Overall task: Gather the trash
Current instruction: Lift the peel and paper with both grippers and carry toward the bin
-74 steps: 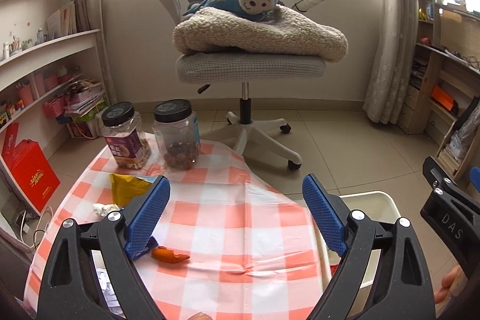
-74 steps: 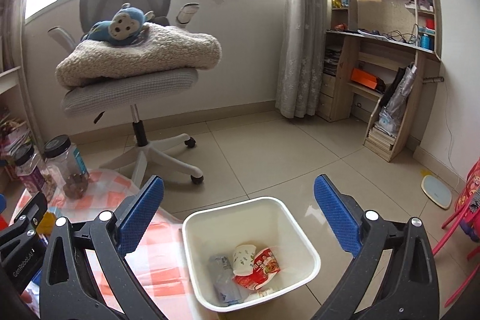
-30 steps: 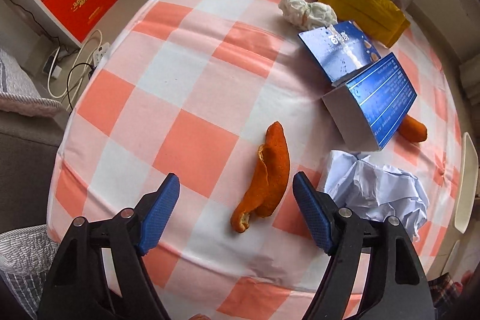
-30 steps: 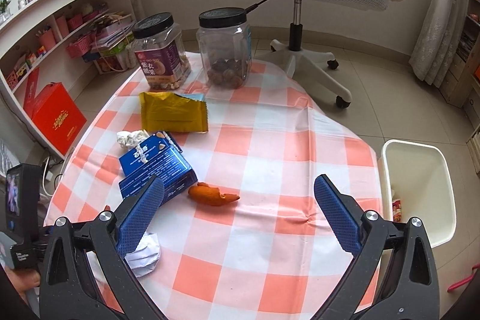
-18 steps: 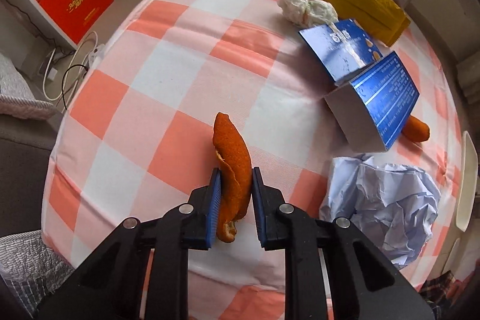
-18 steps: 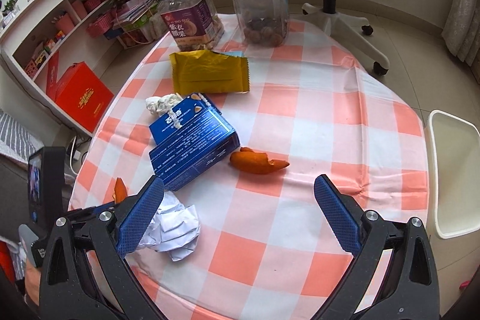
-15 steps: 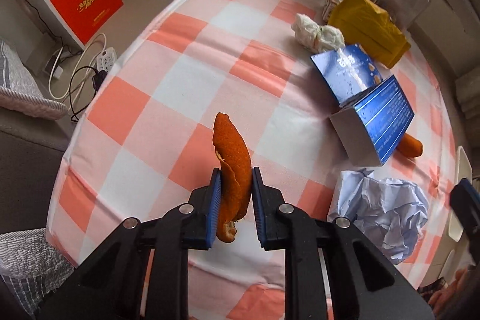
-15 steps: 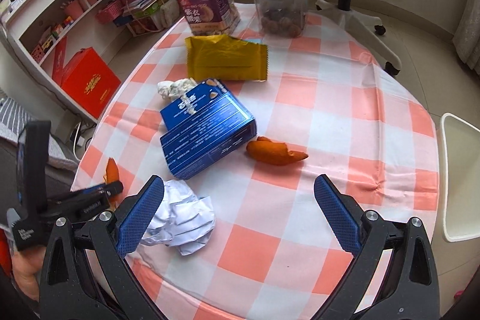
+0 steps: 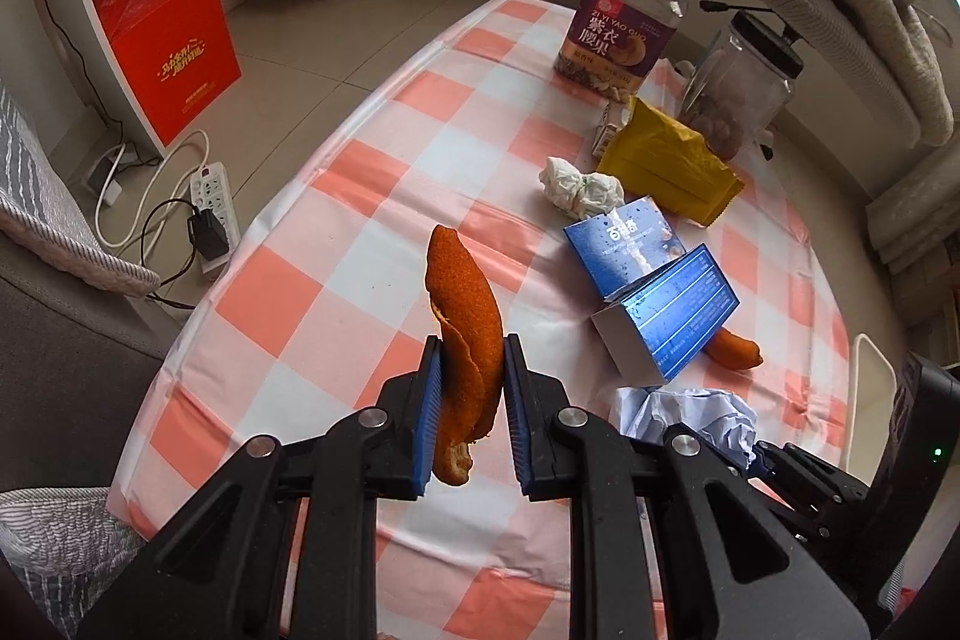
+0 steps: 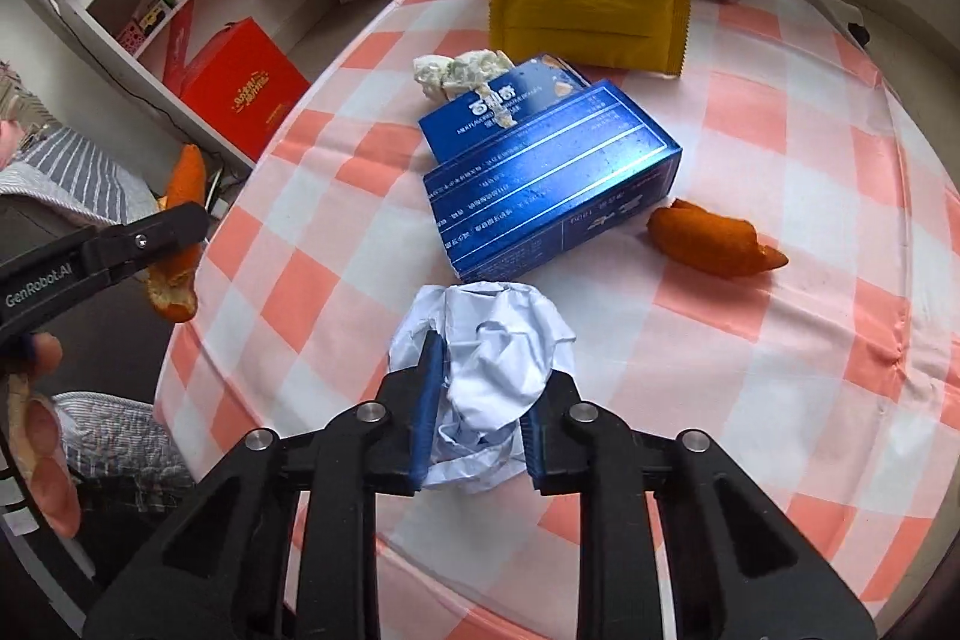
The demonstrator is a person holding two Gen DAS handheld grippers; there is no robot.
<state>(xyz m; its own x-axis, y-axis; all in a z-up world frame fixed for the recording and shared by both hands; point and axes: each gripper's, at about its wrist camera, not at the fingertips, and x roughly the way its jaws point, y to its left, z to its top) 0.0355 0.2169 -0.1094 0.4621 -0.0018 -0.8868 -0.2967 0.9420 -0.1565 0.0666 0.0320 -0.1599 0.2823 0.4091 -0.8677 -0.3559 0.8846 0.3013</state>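
Lifted off the orange-and-white checked tablecloth (image 9: 372, 196) now, one long curled orange peel (image 9: 465, 334) is pinched tight in the left gripper (image 9: 470, 376). The right gripper (image 10: 480, 400) has just squeezed in on one crumpled white paper ball (image 10: 489, 340), still on the cloth. One more peel (image 10: 714, 238), one blue box (image 10: 540, 184), one yellow packet (image 10: 585, 19), one tissue wad (image 10: 456, 70) and two jars (image 9: 627, 22) remain.

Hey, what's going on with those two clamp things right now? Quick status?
Left tool shut on orange peel, lifted off table. Right tool just closed on paper wad, still on cloth. Blue box, second peel remain; nothing blocking.
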